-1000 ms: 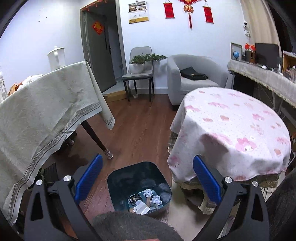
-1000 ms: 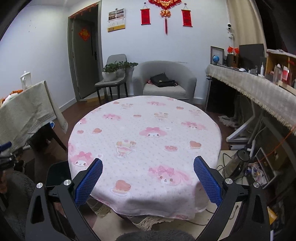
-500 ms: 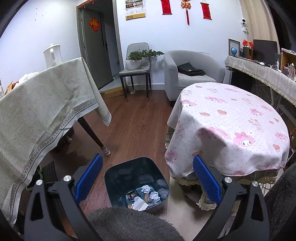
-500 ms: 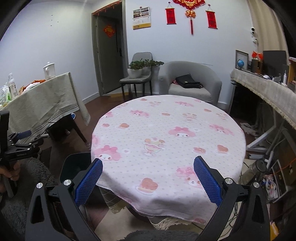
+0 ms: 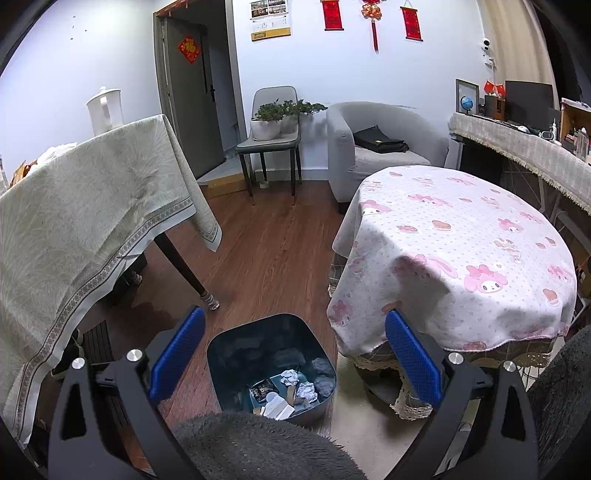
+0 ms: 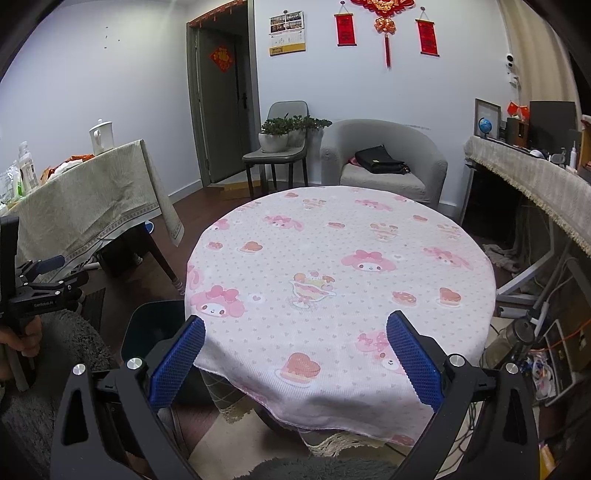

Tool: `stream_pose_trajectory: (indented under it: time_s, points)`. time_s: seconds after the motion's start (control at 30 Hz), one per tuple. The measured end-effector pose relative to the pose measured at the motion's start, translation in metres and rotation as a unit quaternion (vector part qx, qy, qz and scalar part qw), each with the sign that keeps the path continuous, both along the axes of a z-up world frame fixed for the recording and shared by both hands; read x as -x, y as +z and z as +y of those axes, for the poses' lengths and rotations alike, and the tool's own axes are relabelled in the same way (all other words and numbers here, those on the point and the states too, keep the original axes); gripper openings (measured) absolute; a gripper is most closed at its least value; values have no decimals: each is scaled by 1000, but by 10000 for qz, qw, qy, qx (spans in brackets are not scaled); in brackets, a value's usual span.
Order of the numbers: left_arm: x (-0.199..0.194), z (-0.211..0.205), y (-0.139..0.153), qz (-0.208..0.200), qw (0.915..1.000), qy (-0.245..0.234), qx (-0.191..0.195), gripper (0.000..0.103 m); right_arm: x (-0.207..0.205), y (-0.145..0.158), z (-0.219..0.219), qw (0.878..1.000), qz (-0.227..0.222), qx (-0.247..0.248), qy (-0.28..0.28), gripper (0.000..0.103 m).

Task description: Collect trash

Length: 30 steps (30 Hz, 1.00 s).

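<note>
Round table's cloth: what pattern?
White cloth with pink cartoon bunnies, hearts and sweets; clearest in the right wrist view.

Home living room: armchair (image 6: 384, 162), clothed tables (image 6: 332, 266), wall decorations (image 6: 386, 22).

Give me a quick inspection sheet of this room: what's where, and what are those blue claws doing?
Surface: round table under pink cartoon cloth, top bare.
Job's things: dark bin on the floor beside it, holding crumpled paper.
Clutter: bottles and a white jug on the beige-clothed side table.
Grippers: left gripper open above the bin; right gripper open over the table edge.
Cables: tangle on the floor, right.
Surroundings: armchair, plant chair, door.
</note>
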<state>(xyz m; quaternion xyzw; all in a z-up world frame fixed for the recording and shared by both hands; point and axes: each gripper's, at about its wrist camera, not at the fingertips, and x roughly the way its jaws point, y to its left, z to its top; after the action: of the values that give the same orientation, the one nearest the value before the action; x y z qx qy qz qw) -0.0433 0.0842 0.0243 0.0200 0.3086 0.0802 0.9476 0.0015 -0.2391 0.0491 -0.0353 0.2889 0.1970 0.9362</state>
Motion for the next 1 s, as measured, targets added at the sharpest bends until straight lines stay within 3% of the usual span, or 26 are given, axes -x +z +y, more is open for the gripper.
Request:
stream_pose_trajectory:
  time_s: [1.0]
  points:
    - [0,1,-3,12,10000,34,76,100,-1,-1,1,10000,26,-49,-1,100]
